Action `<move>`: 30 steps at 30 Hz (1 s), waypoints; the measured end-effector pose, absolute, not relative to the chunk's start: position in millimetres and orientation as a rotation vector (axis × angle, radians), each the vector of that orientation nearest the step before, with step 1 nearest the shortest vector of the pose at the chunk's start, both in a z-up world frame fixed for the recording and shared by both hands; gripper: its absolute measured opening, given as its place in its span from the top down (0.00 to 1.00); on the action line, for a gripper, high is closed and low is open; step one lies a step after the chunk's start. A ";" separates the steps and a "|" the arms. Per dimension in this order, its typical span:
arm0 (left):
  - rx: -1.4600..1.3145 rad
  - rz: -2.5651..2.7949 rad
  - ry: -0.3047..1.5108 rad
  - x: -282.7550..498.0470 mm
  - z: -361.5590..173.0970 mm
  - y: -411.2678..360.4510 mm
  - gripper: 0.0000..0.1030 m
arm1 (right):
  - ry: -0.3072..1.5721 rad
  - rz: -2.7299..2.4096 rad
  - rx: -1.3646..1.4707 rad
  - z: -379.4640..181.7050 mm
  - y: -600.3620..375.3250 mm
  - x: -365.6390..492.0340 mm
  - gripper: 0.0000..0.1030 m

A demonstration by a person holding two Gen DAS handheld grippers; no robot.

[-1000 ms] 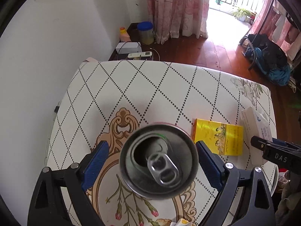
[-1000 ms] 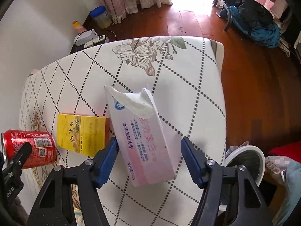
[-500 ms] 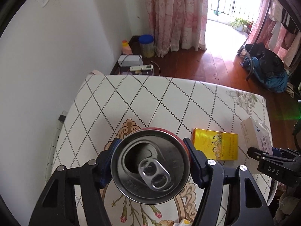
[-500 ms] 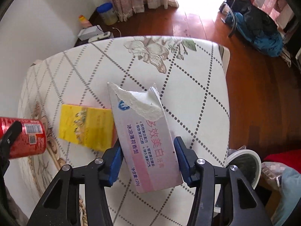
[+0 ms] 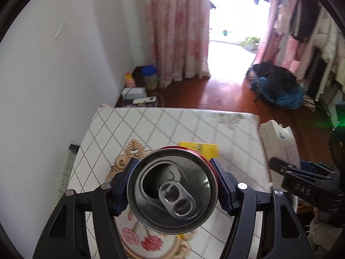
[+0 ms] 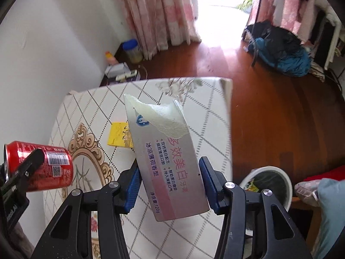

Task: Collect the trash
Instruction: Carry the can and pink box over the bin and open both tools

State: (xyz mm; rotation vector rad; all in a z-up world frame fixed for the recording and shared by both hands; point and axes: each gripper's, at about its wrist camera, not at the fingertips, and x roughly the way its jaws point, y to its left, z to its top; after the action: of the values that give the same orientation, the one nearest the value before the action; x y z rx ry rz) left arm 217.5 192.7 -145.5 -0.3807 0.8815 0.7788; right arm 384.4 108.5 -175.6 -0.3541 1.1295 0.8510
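Left tool (image 5: 172, 191) pinching a red soda can (image 5: 172, 188) by its sides, blue pads pressed against the rim, opened top with pull tab facing the left wrist camera; seen from the right wrist view as the can (image 6: 46, 165) held on its side in the air above the counter's left edge, barcode showing

Right tool (image 6: 170, 182) clamped on a torn toothpaste box (image 6: 166, 153), pink and white with Chinese print, ragged far end pointing away, near end sticking out between the pads; lifted clear of the counter, tilted a little left at the far end. Same box (image 5: 278, 142) visible from the left wrist view off the counter's right edge, with the black frame of the right tool (image 5: 301, 181) below it

Beneath both, a counter (image 6: 90, 105) under a white cloth with dotted diamond lines and a gold floral medallion. Lying flat on it, a yellow packet (image 6: 119, 135), partly hidden behind the box in the right view, just past the can (image 5: 199, 149) in the left

Right of the counter on the wooden floor, a white trash bin (image 6: 268, 169) with a dark liner and some scraps inside, near the right tool's right finger
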 end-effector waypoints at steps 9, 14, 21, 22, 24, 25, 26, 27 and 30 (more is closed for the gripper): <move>-0.308 0.629 0.805 247.4 -93.0 111.3 0.39 | 1.064 0.792 -0.193 -125.3 -16.2 401.7 0.48; -0.281 0.527 0.823 286.8 -96.8 66.0 0.39 | 1.071 0.705 -0.141 -126.7 -86.4 427.8 0.48; -0.295 0.384 0.927 350.0 -140.3 8.7 0.39 | 1.174 0.565 -0.095 -181.6 -174.6 473.1 0.48; -0.309 0.356 0.960 363.5 -154.7 3.2 0.39 | 1.193 0.553 -0.091 -191.5 -184.4 479.9 0.48; -0.340 0.307 1.004 380.8 -173.1 -7.5 0.39 | 1.227 0.530 -0.091 -212.2 -196.9 489.9 0.48; -0.358 0.288 1.034 391.6 -185.5 -10.0 0.39 | 1.251 0.515 -0.095 -228.5 -204.9 496.9 0.48; -0.373 0.274 1.063 402.7 -198.0 -13.1 0.39 | 1.268 0.503 -0.096 -239.6 -208.8 501.8 0.48; -0.389 0.253 1.088 412.0 -209.3 -15.0 0.39 | 1.286 0.493 -0.100 -250.7 -211.7 507.2 0.48; -0.436 0.209 1.169 436.3 -243.3 -22.8 0.39 | 1.346 0.470 -0.100 -286.3 -220.9 521.0 0.48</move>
State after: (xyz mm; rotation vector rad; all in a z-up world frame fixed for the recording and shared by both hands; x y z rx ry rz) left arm 436.3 -22.8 -243.3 -0.4356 1.1692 0.2092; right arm 521.0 -220.9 -286.3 -0.1005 1.3456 0.4698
